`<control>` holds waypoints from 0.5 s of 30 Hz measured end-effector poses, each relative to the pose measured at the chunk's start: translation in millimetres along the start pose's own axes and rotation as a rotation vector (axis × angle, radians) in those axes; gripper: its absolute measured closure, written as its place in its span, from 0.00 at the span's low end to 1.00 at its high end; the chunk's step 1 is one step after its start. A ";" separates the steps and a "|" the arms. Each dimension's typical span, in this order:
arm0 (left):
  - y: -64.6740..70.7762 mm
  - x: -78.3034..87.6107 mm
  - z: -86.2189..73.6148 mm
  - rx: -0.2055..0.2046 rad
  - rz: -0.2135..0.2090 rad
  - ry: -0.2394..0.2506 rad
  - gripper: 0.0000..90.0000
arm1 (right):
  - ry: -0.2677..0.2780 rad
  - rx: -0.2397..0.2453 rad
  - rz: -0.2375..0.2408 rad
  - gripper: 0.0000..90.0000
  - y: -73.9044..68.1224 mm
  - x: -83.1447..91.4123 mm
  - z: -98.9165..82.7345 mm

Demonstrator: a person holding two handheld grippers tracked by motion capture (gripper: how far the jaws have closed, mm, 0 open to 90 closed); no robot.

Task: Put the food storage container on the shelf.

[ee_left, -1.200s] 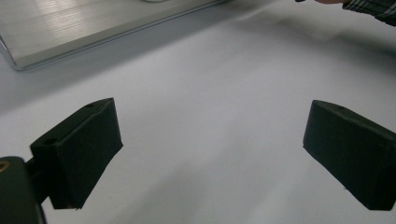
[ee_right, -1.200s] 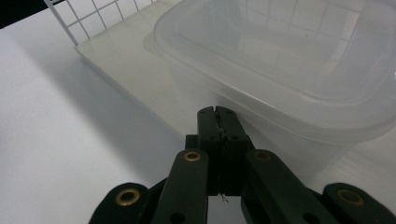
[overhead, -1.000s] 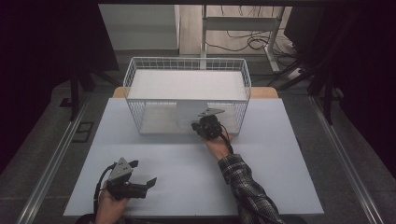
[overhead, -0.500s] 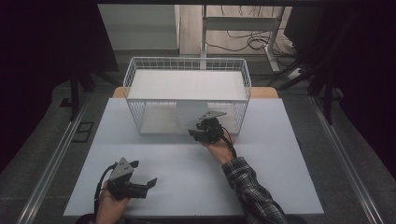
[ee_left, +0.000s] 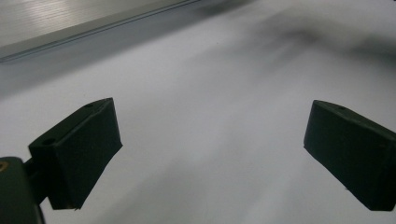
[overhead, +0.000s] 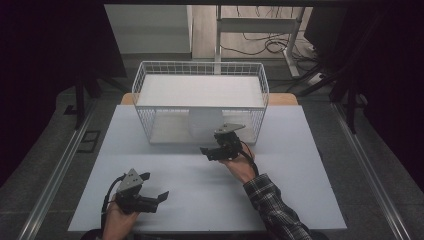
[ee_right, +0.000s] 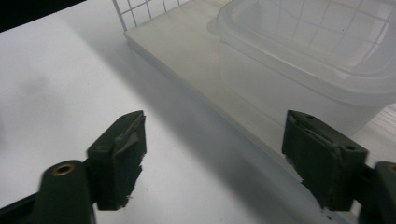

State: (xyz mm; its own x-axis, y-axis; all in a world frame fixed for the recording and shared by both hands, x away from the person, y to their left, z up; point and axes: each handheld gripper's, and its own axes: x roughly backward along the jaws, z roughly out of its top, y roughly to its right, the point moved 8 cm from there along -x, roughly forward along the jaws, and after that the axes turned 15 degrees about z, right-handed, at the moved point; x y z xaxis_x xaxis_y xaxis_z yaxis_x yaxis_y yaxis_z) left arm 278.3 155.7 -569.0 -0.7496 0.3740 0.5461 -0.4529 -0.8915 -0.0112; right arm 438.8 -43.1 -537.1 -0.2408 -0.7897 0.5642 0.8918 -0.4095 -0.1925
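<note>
Before basket — right gripper, agape.

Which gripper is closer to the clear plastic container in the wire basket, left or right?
Right. The right gripper hangs just outside the basket's front wall, jaws open toward the container. The left gripper is open at the table's near edge, far from it.
</note>
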 end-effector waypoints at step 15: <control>0.5 0.1 -0.4 -0.003 -0.008 0.001 0.04 | -0.017 0.042 0.012 0.07 -17.9 16.3 -7.1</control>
State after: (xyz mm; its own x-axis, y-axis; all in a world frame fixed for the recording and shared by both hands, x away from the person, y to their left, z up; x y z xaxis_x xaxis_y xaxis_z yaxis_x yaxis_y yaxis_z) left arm 277.9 155.4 -569.3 -0.7467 0.3814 0.5450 -0.4602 -0.8878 -0.0092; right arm 416.2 -51.9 -530.2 -0.2240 -0.7861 0.5761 0.9097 -0.3808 -0.1658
